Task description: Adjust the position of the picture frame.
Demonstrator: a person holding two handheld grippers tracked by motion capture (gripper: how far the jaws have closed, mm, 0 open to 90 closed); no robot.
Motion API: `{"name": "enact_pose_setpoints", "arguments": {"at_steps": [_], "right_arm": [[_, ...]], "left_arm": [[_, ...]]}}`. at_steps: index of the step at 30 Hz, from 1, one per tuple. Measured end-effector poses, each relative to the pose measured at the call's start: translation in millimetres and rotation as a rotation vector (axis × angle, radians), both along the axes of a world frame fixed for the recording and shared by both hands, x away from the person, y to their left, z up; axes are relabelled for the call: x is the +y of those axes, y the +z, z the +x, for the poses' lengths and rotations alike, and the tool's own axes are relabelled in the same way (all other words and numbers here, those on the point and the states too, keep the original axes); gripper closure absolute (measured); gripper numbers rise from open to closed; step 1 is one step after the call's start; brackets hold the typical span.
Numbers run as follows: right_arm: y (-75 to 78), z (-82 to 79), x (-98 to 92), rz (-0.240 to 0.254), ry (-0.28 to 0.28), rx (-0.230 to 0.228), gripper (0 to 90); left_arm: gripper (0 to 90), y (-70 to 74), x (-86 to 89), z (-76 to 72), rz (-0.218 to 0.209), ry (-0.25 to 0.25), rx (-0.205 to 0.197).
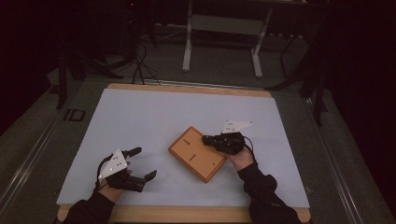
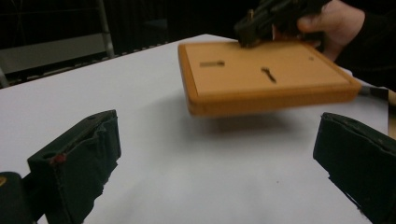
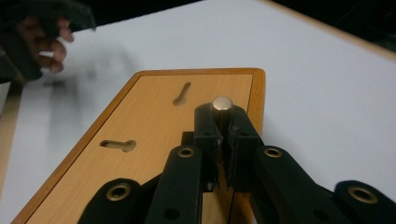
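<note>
Two grippers work over a white table (image 1: 140,116), one in each of the person's hands. The left gripper (image 1: 138,163) lies low near the table's near-left corner, its hand (image 1: 109,189) coming in from the bottom edge — jaws spread wide, with bare tabletop between them in the left gripper view. The right gripper (image 1: 208,139) reaches in from the right, its hand (image 1: 242,158) at the right corner of a wooden board (image 1: 194,156) that sits near the table's middle, turned diagonally. That board has a raised orange rim and two keyhole slots (image 3: 182,93) in its face. In the right gripper view the jaws are pressed together on a small metal pin (image 3: 222,103) standing upright between their tips, over the board. From the left gripper view the board's near edge looks lifted off the table, a shadow beneath it. No readable writing appears on the board or grippers; faint letters on the floor left of the table are too dim to read for certain.
</note>
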State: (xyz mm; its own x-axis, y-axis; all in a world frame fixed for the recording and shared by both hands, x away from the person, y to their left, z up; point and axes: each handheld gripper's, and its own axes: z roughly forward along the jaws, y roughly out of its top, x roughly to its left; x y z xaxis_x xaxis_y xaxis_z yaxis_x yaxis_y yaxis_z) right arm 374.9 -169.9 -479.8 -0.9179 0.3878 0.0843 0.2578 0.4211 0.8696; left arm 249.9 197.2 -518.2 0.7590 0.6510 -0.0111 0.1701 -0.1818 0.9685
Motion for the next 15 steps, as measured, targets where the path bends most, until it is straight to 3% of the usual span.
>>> {"name": "enact_pose_setpoints", "arguments": {"at_steps": [7,15], "right_arm": [[-21.0,1.8,16.0,-0.017,0.066,0.042,85.0],[-32.8,7.8,20.3,-0.038,0.108,0.06,85.0]], "left_arm": [[1.3,-0.1,0.1,0.0,0.0,-0.001,0.001],[1.3,0.3,0.2,-0.5,-0.003,-0.003,-0.001]]}}
